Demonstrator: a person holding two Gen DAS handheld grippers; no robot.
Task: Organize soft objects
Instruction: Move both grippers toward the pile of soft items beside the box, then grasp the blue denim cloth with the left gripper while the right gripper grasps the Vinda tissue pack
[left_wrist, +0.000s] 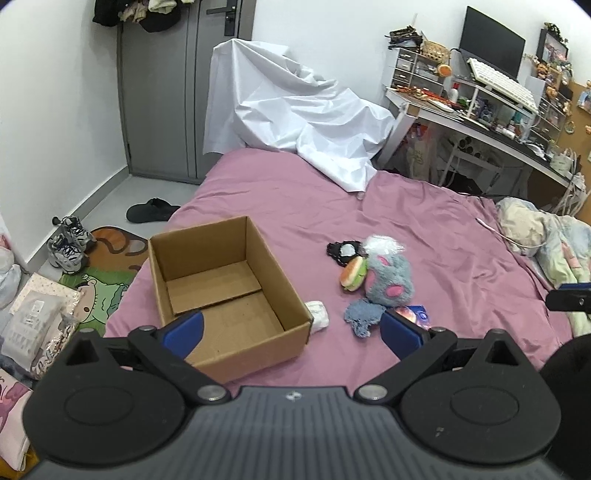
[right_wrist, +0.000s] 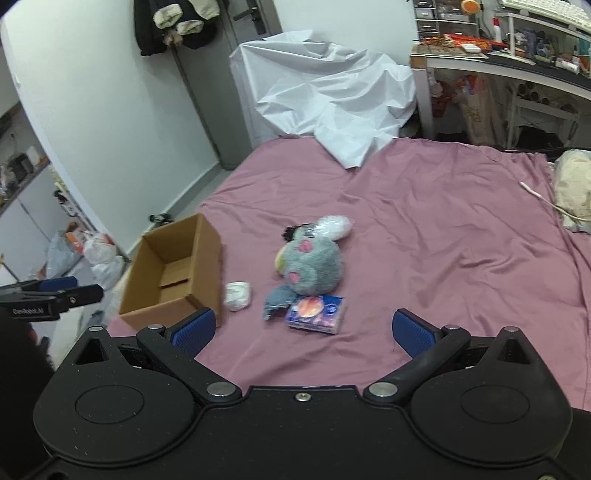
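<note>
Left view, left gripper (left_wrist: 291, 332): my blue pads stand wide apart, nothing between them.
Left view, box (left_wrist: 221, 291): open cardboard on the pink bed (left_wrist: 280, 206), just ahead of my left pad, nothing in it.
Left view, white wad (left_wrist: 318, 315): touching the box's right corner.
Left view, plush (left_wrist: 388, 280): grey with pink patches, right of the box, ahead of my right pad; burger toy (left_wrist: 354, 274) against its left side, black-and-white piece (left_wrist: 343, 252) behind it.
Left view, blue cloth (left_wrist: 364, 315): right of the wad, in front of the plush.
Left view, writing: none I can read.
Right view, right gripper (right_wrist: 304, 332): pads wide, holding nothing.
Right view, packet (right_wrist: 316, 314): blue, right of the box, straight ahead between my pads; its print is too blurred to read.
Right view, writing: white lettering on the left gripper body, too small to read for certain.
</note>
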